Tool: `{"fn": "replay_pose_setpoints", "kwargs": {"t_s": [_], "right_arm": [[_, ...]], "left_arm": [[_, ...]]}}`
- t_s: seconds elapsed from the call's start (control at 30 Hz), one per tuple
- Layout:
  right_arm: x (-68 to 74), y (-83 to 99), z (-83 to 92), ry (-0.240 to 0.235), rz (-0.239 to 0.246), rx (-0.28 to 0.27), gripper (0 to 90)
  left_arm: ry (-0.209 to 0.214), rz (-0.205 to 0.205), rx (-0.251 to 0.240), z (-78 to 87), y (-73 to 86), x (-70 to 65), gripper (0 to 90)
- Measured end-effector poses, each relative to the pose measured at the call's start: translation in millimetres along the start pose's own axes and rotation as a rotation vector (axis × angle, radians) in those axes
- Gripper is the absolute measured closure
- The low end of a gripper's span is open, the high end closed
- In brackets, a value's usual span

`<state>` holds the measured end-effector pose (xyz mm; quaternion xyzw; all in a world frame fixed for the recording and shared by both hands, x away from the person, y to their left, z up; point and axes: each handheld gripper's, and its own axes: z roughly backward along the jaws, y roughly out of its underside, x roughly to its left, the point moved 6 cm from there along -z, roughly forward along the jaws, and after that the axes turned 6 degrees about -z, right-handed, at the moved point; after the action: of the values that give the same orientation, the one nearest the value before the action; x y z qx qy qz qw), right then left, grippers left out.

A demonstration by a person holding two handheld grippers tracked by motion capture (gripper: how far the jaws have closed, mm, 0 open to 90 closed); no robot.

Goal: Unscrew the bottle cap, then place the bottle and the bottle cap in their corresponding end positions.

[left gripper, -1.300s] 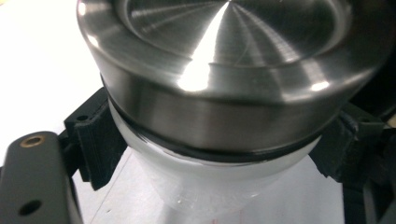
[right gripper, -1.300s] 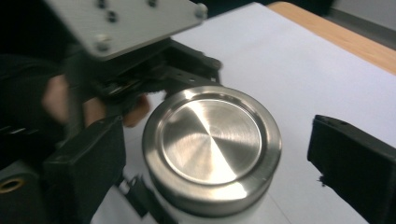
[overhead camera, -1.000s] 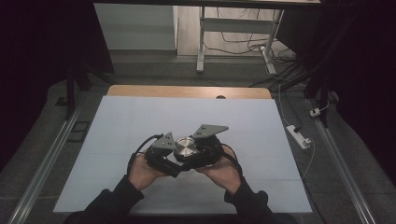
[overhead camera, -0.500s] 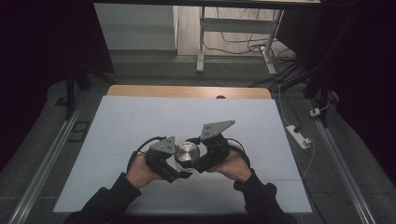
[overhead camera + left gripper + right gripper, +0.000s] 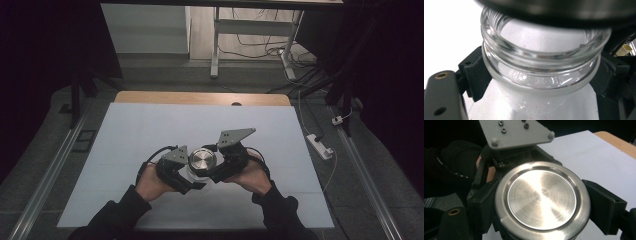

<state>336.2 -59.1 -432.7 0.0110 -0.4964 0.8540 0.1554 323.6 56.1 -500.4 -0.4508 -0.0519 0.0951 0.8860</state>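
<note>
A clear glass jar [image 5: 544,62] with a round brushed-metal lid [image 5: 202,160] is held above the white table sheet [image 5: 150,130], between the two hands. My left gripper [image 5: 541,75] is shut on the jar's threaded neck, one black pad [image 5: 475,75] on each side of the glass. In the high view this left gripper [image 5: 184,176] sits low and left of the lid. My right gripper [image 5: 542,205] is shut on the lid's rim [image 5: 541,197], its pads [image 5: 604,205] pressing from both sides. From above, the right gripper [image 5: 216,169] comes in from the right.
The white sheet covers a wooden table whose far edge [image 5: 200,97] shows bare. A white power strip [image 5: 320,145] and cables lie on the floor at the right. Metal table legs [image 5: 215,45] stand beyond. A rail [image 5: 45,175] runs along the left side.
The jar and both hands have drifted slightly to the right, and the right gripper's grey plate has swung a little to the right. Both grips are unchanged.
</note>
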Motion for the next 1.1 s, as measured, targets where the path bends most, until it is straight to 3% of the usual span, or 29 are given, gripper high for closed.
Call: {"fn": "replay_pose_setpoints", "kwargs": {"t_s": [0.57,1.1], "right_arm": [[3.2,0.5,13.9,0.076,-0.005,-0.029,18.7],[10.9,14.2,15.5,0.093,-0.01,-0.03,18.7]], "left_arm": [[-0.074,0.048,0.022,1.8,8.6,16.4,15.5],[-0.127,0.09,0.005,6.8,13.4,32.6,15.6]]}}
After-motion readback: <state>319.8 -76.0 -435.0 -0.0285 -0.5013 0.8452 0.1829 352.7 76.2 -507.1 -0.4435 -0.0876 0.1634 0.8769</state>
